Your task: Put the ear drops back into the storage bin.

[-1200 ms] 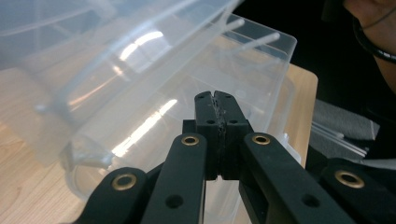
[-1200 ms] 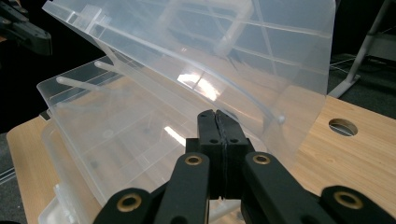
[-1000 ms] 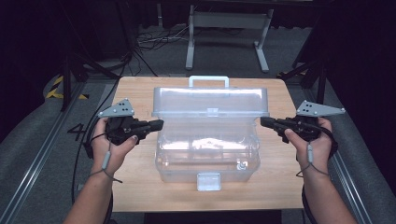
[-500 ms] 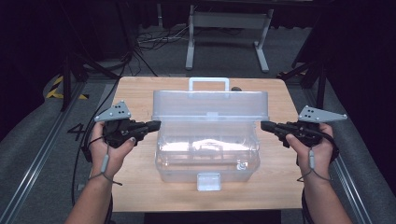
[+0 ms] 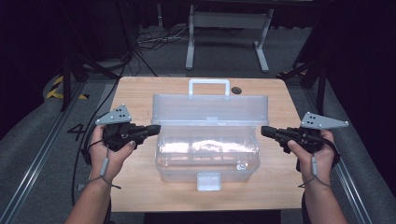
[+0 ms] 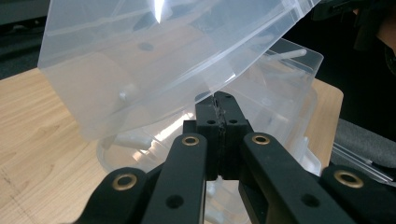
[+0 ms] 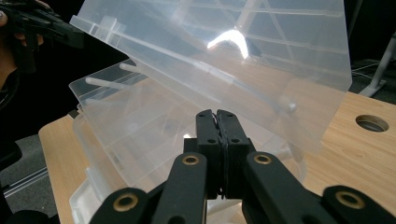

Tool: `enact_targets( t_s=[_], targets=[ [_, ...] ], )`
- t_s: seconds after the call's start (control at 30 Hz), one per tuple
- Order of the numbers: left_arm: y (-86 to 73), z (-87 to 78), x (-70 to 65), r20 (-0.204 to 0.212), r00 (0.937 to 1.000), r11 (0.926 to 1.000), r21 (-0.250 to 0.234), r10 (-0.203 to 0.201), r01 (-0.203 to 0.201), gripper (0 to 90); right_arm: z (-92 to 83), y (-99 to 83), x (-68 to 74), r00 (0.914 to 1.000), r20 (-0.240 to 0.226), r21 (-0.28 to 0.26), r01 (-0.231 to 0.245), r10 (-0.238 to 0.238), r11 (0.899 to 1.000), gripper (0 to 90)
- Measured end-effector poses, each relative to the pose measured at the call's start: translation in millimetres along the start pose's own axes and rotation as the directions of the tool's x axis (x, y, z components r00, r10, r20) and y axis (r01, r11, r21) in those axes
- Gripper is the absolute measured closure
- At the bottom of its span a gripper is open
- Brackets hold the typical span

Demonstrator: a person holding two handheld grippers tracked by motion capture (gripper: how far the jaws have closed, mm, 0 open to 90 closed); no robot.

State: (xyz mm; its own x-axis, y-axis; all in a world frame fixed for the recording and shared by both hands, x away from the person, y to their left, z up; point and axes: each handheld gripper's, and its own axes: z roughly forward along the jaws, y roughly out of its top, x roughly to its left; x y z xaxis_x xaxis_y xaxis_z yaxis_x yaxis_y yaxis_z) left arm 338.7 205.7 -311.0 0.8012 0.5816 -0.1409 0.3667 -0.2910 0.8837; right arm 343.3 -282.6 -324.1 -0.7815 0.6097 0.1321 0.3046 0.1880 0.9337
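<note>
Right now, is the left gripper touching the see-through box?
Cannot tell. In the high view the left gripper tip sits at the clear box's edge, and in the left gripper view its shut jaws overlap the raised lid without showing contact.

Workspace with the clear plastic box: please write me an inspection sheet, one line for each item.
Surface: wooden table, with a round hole near the far edge.
Job's things: clear plastic box in the middle, lid raised and tilted, handle on top, latch at the front.
Clutter: nothing seen.
Grippers: left gripper shut, tip at the box's left end; right gripper shut, tip at its right end; neither clamps anything.
Cables: cords hang from both grippers; loose cables on the floor behind.
Surroundings: grey metal stand beyond the table, dark floor, rails at both sides.
</note>
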Motion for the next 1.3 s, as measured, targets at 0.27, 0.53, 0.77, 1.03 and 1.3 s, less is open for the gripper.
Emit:
enact_targets(
  t_s=[0.27, 0.53, 0.77, 1.03, 1.3],
  targets=[
    [-3.9, -0.1, -1.8, -0.004, 1.0000, 0.9992, 0.040, -0.008, 0.008, 89.4, -1.9, -2.0, 1.6, 1.0000, -0.006, 0.018, -0.001, 0.002, 1.000, 89.3],
    [-6.4, -0.1, -4.4, -0.002, 1.0000, 0.9976, 0.069, -0.004, 0.004, 89.4, -4.0, -5.2, 4.4, 0.9997, -0.024, 0.041, -0.006, 0.007, 0.999, 88.8],
    [-8.3, -0.3, -6.0, 0.002, 1.0000, 0.9955, 0.094, 0.005, -0.005, 89.4, -5.7, -7.3, 7.4, 0.9998, -0.022, 0.066, 0.006, -0.004, 0.998, 88.9],
    [-9.2, 0.8, -8.3, 0.028, 0.9996, 0.9892, 0.146, 0.007, -0.011, 89.2, -6.2, -10.9, 8.7, 0.9996, -0.030, 0.095, 0.005, -0.002, 0.996, 88.8],
    [-10.9, 1.7, -9.3, 0.033, 0.9989, 0.9803, 0.194, 0.033, -0.038, 89.2, -7.1, -11.8, 11.5, 0.9998, -0.019, 0.139, 0.005, -0.003, 0.990, 88.8]
  ],
)
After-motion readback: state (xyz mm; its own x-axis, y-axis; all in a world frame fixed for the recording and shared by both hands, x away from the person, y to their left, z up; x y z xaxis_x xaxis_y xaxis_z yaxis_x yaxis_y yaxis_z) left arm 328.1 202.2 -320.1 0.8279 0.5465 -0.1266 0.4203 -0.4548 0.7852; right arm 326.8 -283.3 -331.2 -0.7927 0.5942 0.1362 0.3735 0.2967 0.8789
